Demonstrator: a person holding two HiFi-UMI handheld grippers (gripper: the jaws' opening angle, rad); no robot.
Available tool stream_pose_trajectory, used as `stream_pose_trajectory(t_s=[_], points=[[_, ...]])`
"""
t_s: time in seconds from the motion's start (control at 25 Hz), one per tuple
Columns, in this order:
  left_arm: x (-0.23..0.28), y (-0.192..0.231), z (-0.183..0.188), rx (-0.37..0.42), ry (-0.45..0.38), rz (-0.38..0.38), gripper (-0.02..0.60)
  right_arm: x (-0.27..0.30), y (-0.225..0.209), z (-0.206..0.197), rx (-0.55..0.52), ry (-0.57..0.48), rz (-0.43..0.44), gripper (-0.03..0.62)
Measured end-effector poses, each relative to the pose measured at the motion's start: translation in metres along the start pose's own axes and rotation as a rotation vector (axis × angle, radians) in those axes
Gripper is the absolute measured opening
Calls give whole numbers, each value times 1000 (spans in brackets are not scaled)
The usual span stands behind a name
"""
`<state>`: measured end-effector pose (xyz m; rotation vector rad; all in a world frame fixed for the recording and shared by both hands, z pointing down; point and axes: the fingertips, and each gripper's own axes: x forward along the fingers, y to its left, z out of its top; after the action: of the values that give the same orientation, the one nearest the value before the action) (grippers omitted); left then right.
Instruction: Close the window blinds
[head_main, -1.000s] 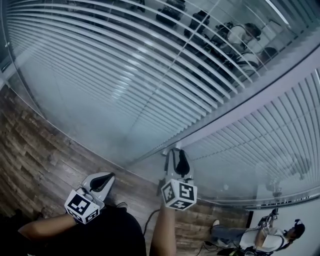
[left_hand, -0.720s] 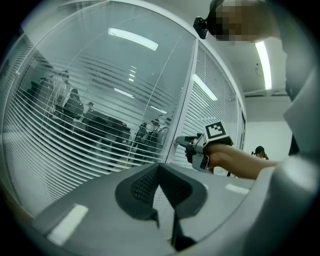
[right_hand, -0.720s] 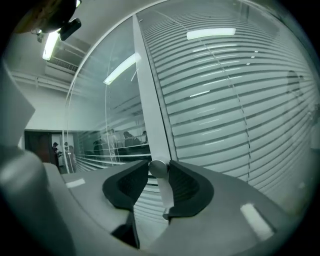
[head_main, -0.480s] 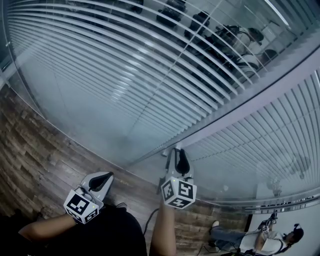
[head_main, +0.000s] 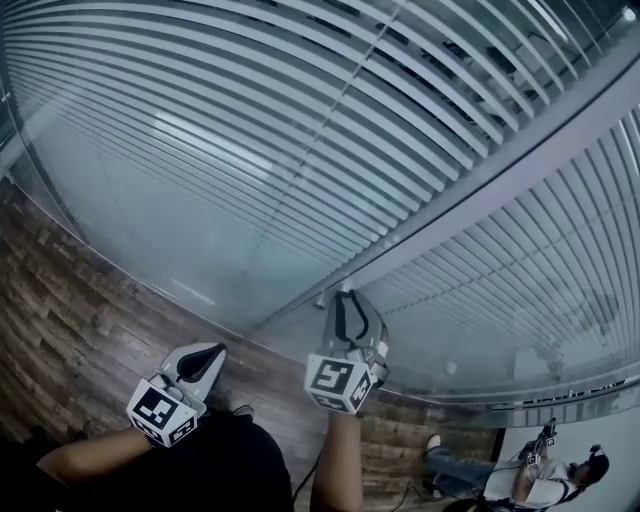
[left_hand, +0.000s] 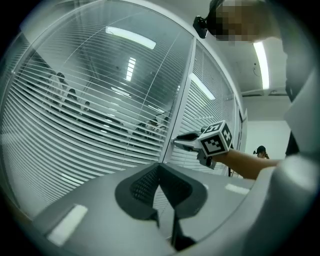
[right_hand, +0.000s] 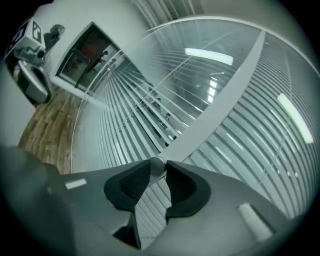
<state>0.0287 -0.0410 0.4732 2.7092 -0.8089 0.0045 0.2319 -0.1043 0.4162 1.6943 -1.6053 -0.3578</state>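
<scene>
Slats of the blinds (head_main: 300, 130), filling twelve o'clock, have tilted flatter as my right gripper (head_main: 350, 300) rolled, jaws just closing, now clamped on the tilt knob (right_hand: 156, 166). My left gripper (head_main: 203, 360), at seven o'clock, is pinched together and empty. Mid-closing, I judge; next, twist further until the gaps vanish.

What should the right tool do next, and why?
Probably roll the wrist to turn the knob. The right tool, whose jaws have just been closing, pinches that small knob on the window frame, and dark gaps show between the blind slats, so they look only partly closed.
</scene>
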Motion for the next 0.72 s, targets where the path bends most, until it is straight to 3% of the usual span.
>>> stream_pose_trajectory(t_s=[0.08,0.2,0.28,0.36,0.52,0.6,0.72], points=[[7,0,2,4,1,-4,2,4,-5,-3,237,-41,29,101],[10,-4,5,25,-3,-21,2,3,-9,-12,692,-101,85,109],[11,-4,2,29,3,-29,2,7,-5,-18,858,-117,102,157],[11,-3,-4,21,7,-31,2,9,-2,-20,921,-135,96,183],[6,-2,-5,6,1,-27,2,11,-4,-14,948,-145,60,141],[6,-3,0,1,-4,-23,2,11,-8,-11,898,-129,55,140],[4,-1,3,-2,-4,-16,2,8,-9,-10,729,-95,58,137]])
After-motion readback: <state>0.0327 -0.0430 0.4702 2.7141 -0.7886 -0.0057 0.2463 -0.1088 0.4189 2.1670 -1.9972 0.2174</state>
